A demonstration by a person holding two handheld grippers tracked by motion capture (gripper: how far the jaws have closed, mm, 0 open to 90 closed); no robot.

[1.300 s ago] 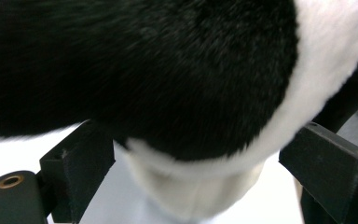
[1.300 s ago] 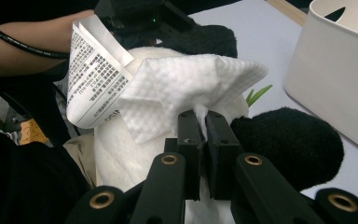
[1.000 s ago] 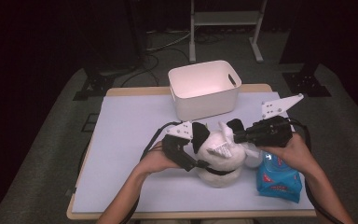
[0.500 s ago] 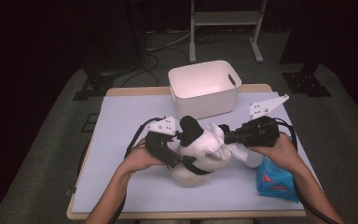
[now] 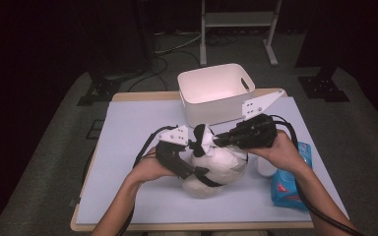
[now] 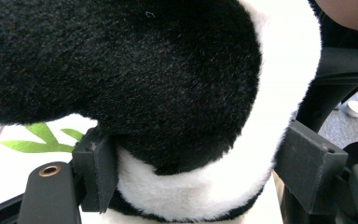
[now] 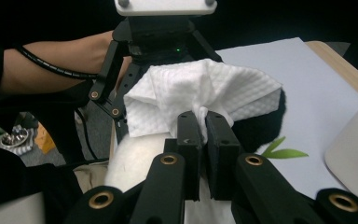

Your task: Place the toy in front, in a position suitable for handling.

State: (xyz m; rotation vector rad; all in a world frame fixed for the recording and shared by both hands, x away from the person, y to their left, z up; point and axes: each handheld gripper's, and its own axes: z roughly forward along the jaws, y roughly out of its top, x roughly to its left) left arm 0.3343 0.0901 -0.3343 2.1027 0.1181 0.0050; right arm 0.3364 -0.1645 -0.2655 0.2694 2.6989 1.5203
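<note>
A white and black plush panda (image 5: 221, 167) lies in the middle of the pale mat (image 5: 128, 128). My left gripper (image 5: 195, 147) comes in from the left and is shut on a black furry part of the panda (image 6: 168, 84), with fur packed between its pads (image 6: 95, 172). My right gripper (image 5: 217, 140) reaches in from the right, shut on a bunched white quilted wipe (image 7: 200, 91). The wipe (image 5: 206, 137) sits on top of the panda, right beside the left gripper (image 7: 154, 28).
A white basket (image 5: 216, 91) stands at the back of the table, just behind the grippers. A blue pack of wipes (image 5: 288, 184) lies at the right front under the right forearm. A small white object (image 5: 266, 164) sits beside it.
My right gripper has moved left with the wipe, onto the top of the panda. The panda and my left gripper have shifted slightly left.
</note>
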